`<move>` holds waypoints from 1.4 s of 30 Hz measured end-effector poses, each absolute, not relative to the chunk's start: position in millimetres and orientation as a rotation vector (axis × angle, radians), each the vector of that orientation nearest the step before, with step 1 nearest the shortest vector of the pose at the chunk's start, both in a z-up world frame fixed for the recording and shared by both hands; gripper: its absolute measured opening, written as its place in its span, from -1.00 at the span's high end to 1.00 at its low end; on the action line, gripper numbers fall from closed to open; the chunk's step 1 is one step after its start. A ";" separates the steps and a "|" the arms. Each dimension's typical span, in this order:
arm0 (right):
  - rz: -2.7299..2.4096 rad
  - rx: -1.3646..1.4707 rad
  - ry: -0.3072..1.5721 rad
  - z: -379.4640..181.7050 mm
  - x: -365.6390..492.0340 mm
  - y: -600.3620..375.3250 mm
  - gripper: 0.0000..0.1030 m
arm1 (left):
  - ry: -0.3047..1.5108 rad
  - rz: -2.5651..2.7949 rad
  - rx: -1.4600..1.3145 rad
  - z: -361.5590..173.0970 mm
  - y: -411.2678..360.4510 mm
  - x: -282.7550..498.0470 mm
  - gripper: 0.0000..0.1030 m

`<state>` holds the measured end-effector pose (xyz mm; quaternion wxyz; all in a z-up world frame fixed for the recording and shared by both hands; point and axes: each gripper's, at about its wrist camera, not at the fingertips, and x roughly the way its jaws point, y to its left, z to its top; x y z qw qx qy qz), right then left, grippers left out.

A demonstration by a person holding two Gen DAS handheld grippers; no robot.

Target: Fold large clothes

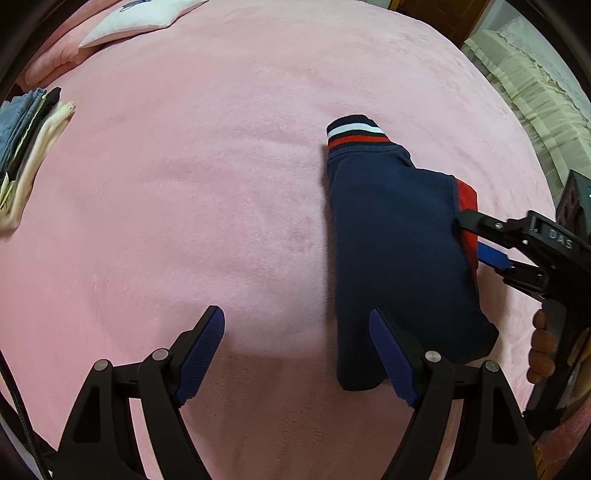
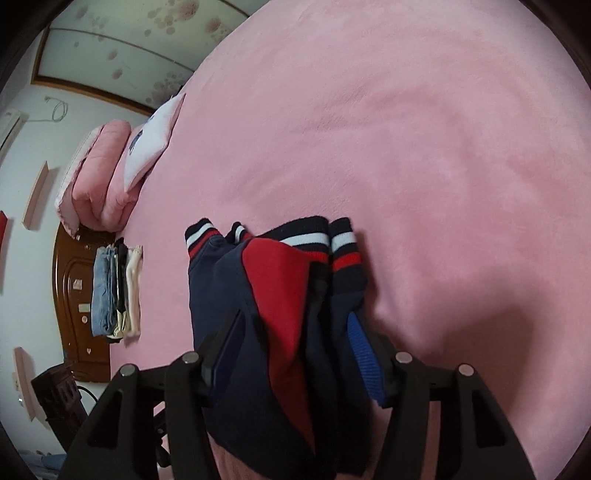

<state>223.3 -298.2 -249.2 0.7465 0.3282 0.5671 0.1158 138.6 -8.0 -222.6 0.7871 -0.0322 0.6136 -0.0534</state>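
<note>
A navy garment (image 1: pixel 395 240) with red panels and striped navy, white and red ribbed cuffs lies folded into a narrow bundle on the pink bed (image 1: pixel 184 184). My left gripper (image 1: pixel 297 354) is open and empty; its right finger touches the bundle's near end. My right gripper (image 1: pixel 469 236) comes in from the right and grips the bundle's right edge. In the right wrist view my right gripper (image 2: pixel 295 343) is shut on the bunched garment (image 2: pixel 273 295), which fills the gap between its fingers.
A stack of folded clothes (image 1: pixel 26 147) lies at the bed's left edge; it also shows in the right wrist view (image 2: pixel 116 291). Pink pillows and a white cushion (image 1: pixel 136 18) lie at the head. A wooden headboard (image 2: pixel 77 314) stands behind. A white frilled cover (image 1: pixel 535 96) is at the right.
</note>
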 end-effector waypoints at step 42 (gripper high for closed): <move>0.163 0.394 1.177 -195.8 200.5 -313.4 0.41 | 1.282 -0.191 -0.028 -211.7 -34.2 148.7 -0.54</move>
